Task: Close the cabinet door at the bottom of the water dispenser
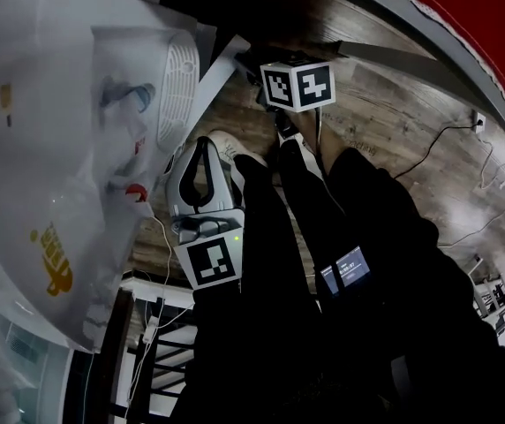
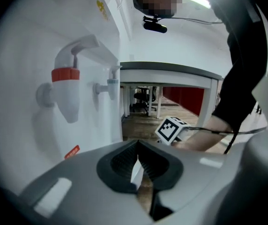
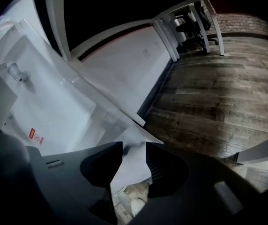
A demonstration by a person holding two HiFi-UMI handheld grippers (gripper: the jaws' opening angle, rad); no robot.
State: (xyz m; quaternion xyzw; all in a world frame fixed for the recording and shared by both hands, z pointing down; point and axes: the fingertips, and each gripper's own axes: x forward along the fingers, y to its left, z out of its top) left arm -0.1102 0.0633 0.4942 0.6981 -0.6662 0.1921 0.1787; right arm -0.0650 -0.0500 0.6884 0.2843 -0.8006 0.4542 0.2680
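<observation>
The white water dispenser [image 1: 49,148] fills the left of the head view, with its taps facing right. Its bottom cabinet door [image 1: 220,71] stands swung out over the wooden floor. In the right gripper view the door [image 3: 133,137] juts out from the dispenser body [image 3: 54,107]. My right gripper [image 3: 134,150] is open, and the door's free edge shows in the gap between its dark pads. In the head view only its marker cube [image 1: 298,85] is plain. My left gripper [image 1: 207,141] hangs shut and empty beside the dispenser, level with the red tap [image 2: 64,89] and blue tap [image 2: 107,85].
Wooden floor [image 3: 227,93] spreads to the right. A cable [image 1: 447,140] trails across it to a wall socket. White desk legs [image 2: 124,102] and an office chair [image 2: 143,97] stand behind the dispenser. My dark trouser legs [image 1: 323,263] and a white shoe [image 1: 230,147] are close to the door.
</observation>
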